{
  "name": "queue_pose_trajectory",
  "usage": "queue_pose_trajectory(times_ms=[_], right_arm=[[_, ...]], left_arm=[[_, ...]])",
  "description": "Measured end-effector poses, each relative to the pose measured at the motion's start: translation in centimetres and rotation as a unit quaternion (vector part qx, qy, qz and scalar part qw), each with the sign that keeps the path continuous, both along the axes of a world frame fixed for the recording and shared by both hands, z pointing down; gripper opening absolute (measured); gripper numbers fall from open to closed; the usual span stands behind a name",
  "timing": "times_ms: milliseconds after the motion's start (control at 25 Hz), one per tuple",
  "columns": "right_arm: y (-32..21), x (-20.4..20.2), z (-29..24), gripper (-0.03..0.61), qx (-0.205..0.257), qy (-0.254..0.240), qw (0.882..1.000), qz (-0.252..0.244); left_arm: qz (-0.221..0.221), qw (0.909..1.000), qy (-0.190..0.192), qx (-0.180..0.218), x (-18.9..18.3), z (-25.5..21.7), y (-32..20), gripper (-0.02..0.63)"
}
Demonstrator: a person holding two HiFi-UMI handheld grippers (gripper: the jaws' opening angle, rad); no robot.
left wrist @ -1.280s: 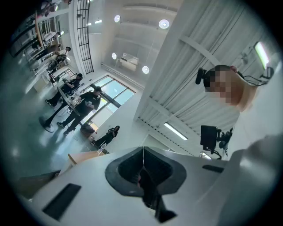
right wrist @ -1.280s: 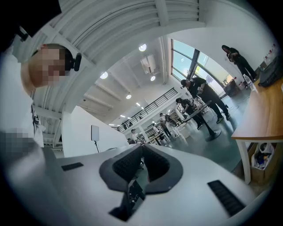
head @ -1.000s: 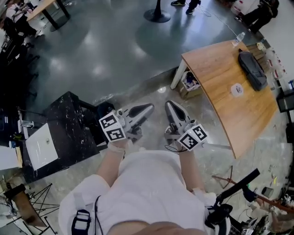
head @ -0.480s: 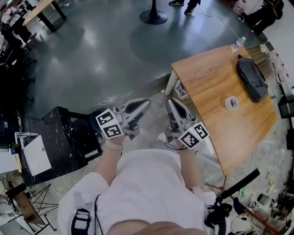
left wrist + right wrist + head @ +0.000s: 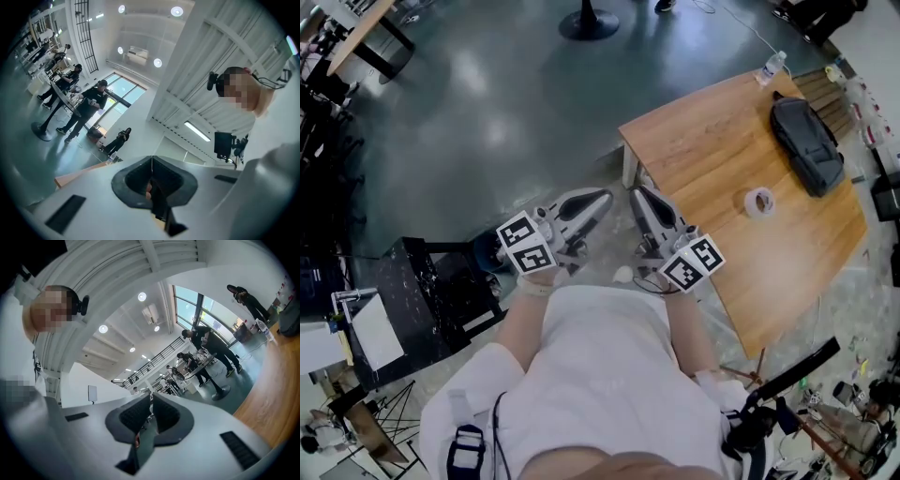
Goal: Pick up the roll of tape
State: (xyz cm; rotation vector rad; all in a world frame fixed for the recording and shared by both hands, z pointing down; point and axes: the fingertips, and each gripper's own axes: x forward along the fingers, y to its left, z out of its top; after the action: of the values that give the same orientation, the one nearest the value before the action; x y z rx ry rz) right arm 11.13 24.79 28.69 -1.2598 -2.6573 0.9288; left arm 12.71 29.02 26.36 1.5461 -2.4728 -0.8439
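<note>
On the wooden table (image 5: 703, 159), well ahead and to your right, the roll of tape (image 5: 758, 201) lies flat, near a black bag (image 5: 807, 145) but apart from it. Your left tongs (image 5: 602, 199) and right tongs (image 5: 639, 194) are both closed tight with nothing between them, held before your body, short of the table's edge. Arrive like this and the closed tips will likely just shove the roll toward the bag or skid it across the smooth wood. Open the right tongs before you reach, and mind the table corner.
</note>
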Motion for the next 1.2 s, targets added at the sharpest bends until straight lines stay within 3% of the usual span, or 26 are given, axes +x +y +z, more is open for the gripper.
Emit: queue_pose_trajectory(times_ms=[360, 600, 840, 1200], right_arm=[[-1.8, -2.5, 1.1, 0.032, -0.002, 0.015, 1.000, 0.002], [-2.4, -5.6, 2.1, 0.032, 0.012, 0.018, 1.000, 0.011], [-3.2, -12.1, 3.2, 0.032, 0.016, 0.028, 0.999, 0.029], [-1.6, -26.1, 4.2, 0.032, 0.018, 0.044, 0.997, 0.057]], left_arm=[[-0.007, 0.9999, 0.008, 0.002, -2.6, 0.7, -1.2, 0.008], [0.001, 0.9999, 0.009, 0.011, -6.7, 1.6, -1.7, 0.008], [0.018, 0.9996, 0.016, 0.014, -13.4, 2.5, -2.5, 0.008], [0.047, 0.9985, 0.027, 0.008, -27.1, 3.5, -0.9, 0.008]])
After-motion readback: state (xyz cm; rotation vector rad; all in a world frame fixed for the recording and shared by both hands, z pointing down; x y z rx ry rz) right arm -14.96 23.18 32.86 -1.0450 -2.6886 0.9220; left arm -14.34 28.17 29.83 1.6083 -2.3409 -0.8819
